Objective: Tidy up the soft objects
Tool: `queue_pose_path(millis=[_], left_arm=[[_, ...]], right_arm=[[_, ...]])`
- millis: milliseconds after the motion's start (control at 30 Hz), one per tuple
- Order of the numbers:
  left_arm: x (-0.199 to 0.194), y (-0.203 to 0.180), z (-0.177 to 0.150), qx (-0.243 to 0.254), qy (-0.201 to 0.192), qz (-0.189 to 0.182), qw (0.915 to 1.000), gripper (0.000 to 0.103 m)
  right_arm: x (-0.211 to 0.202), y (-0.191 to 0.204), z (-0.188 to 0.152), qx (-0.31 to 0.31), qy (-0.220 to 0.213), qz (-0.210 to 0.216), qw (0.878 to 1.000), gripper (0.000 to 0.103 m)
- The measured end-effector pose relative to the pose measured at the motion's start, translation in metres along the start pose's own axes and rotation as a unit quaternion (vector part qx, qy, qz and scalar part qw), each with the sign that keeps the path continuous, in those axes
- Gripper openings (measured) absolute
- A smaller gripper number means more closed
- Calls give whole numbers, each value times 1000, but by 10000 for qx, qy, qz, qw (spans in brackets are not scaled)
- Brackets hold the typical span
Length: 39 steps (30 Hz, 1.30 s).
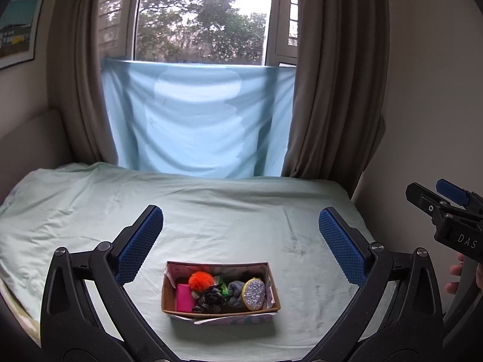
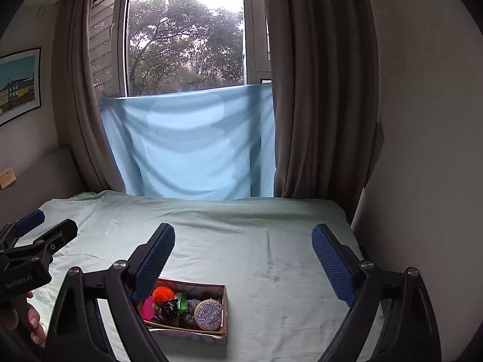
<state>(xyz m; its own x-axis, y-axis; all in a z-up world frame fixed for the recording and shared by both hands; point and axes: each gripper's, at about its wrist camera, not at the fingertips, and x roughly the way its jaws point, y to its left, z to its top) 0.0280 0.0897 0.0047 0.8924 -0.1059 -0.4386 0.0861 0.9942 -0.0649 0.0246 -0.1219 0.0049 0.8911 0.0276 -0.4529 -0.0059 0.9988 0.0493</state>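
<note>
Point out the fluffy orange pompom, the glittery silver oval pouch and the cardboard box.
Fluffy orange pompom (image 1: 199, 280): left wrist view, centre of the fluff.
Glittery silver oval pouch with yellow edging (image 1: 254, 294): left wrist view, middle of the sparkly face.
Open brown cardboard box (image 2: 225, 301): right wrist view, right side wall.

left hand-held gripper (image 1: 241, 241) – jaws wide, empty | cardboard box (image 1: 221, 312) of soft objects – on bed (image 1: 211, 211)

Both wrist views—raised, angled down—share the box (image 1: 222, 289)
</note>
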Motion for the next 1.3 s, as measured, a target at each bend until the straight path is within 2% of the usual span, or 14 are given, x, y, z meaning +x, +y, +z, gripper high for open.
queue_pose_path(millis=[200, 1300], left_arm=[[-7, -3, -1, 39, -107, 67, 9999, 103], [-18, -10, 1, 331, -255, 73, 9991, 103]], right_arm=[[-10, -3, 0, -31, -144, -45, 9999, 91], [-17, -4, -1, 138, -257, -38, 9996, 90]])
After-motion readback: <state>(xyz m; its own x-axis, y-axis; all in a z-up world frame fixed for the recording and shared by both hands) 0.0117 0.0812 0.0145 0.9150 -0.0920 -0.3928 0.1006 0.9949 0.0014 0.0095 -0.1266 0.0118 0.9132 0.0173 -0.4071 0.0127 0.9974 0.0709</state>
